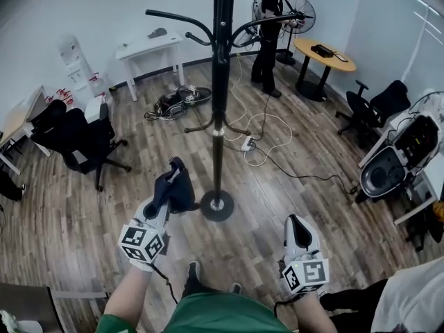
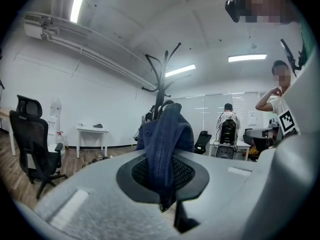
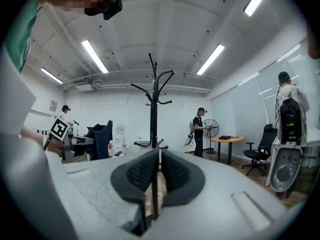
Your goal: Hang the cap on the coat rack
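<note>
Slippage is risked: the cap is pinched by a fold only in the clenched left gripper, low at nine o'clock of the coat rack foot. The hooks are set well above, so the pole could be knocked. The right gripper is closed on nothing.

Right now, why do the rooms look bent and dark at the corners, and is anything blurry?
Head view: the wide lens bows the floor, corners go dark, the coat rack is sharp. Left gripper view: round black border, glare from the ceiling light, the cap close up and slightly soft. Right gripper view: same border, bright ceiling strips, no harsh shadows.
</note>
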Demonstrator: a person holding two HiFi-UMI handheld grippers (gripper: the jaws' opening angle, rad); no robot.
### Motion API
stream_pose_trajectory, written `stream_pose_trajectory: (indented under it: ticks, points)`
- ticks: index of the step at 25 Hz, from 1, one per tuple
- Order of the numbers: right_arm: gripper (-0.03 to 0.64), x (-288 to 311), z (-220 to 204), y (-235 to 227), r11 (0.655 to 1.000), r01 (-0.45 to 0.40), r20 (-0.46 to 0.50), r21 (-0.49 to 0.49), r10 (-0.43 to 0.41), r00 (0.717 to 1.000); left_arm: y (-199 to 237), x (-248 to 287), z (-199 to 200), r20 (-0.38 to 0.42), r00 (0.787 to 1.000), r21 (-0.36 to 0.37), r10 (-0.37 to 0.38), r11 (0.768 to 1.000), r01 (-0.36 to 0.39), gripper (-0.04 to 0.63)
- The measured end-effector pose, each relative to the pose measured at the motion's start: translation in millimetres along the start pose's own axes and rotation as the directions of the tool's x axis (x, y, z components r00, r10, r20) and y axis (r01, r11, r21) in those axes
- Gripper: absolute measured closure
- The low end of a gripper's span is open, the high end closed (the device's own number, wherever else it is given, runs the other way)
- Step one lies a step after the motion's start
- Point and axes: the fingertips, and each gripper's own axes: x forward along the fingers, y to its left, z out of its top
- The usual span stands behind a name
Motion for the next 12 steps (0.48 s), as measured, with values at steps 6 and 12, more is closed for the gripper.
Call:
stream_pose_trajectory:
  ticks: [6,12]
  points:
    - [0.600,45,1,26,0.996,0.087,-0.014,-0.003,-0.087,0.996,66,49,-10,-0.048,0.997,0.000,-0.067,0.998,0.068,0.577]
    - [0.600,87,-8,49,0.991,0.134,-0.039,-0.010,-0.135,0.990,120,103,-23,-0.091,0.989,0.019,-0.116,0.993,0.118,0.577]
